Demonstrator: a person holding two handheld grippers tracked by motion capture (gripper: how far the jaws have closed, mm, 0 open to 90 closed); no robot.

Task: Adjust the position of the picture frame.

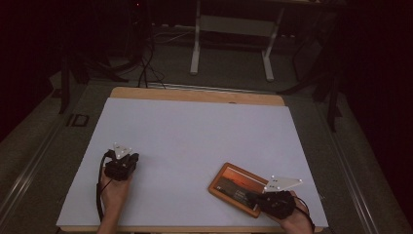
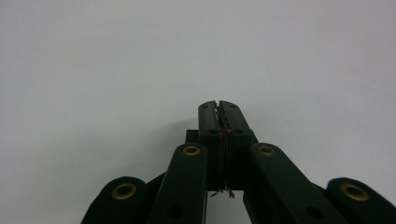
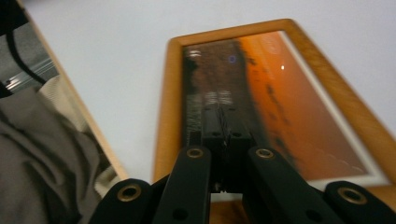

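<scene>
A wooden picture frame (image 1: 233, 184) with an orange sunset photo lies flat near the table's front right corner. My right gripper (image 1: 249, 197) reaches over its near end from the right, jaws shut with nothing between them. In the right gripper view the shut tips (image 3: 223, 112) sit over the dark left part of the picture frame (image 3: 303, 107); whether they touch the glass I cannot tell. My left gripper (image 1: 130, 158) rests at the front left of the white table top (image 1: 195, 126). Its jaws (image 2: 218, 105) are shut and empty over bare white surface.
The table's wooden edge (image 1: 195, 95) shows at the back. Beyond it stand a white-legged desk (image 1: 234, 29) and cables (image 1: 146, 63) on the grey floor. Grey cloth (image 3: 42, 154) hangs past the table's front edge in the right gripper view.
</scene>
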